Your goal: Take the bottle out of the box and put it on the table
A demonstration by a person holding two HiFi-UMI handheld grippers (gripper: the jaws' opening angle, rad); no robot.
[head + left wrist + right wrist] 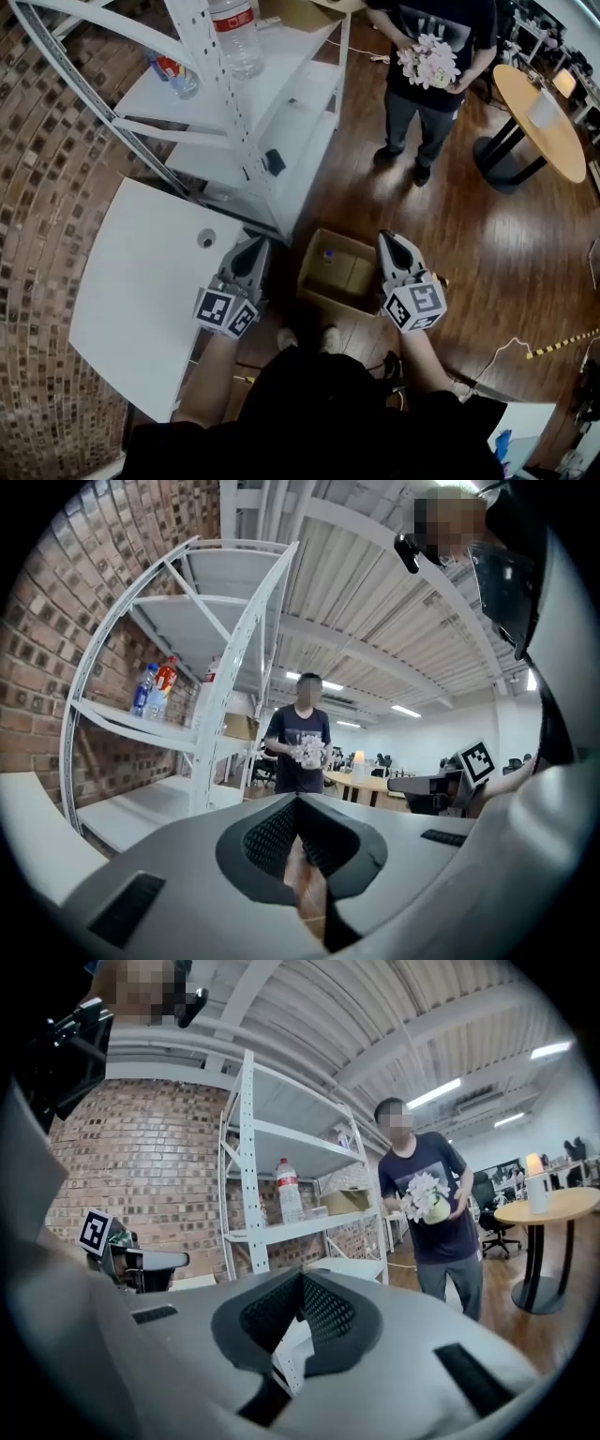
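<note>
**Approach stage: nothing lifted yet**

From where I stand, the open brown cardboard box (pixel 311 274) sits on the wooden floor right at the person's feet, just beside the edge of the flat white table (pixel 131 281). Down inside it, towards the far wall, is a small bottle (pixel 328 253) with what looks like a bluish cap. It is too small to tell whether it stands or lies.

The grey left gripper (pixel 255 246) hangs over the table's near corner, left of the box. The grey right gripper (pixel 388 239) hangs over the box's right wall. Both point level, out into the room, not down into the box. In each gripper's own view the two dark ribbed pads meet at the tips with nothing between them, so both are closed and empty.

I judge the task to be at its very start, with the bottle in the box and untouched. The next move calls for one gripper to tip downward, part its jaws and go down around the bottle. The box walls look close, so coming from straight above seems wisest.

Behind, a tall white metal shelf rack (pixel 281 103) holds other bottles. A person holding pale flowers (pixel 433 56) looks on. Neither belongs to the job.
</note>
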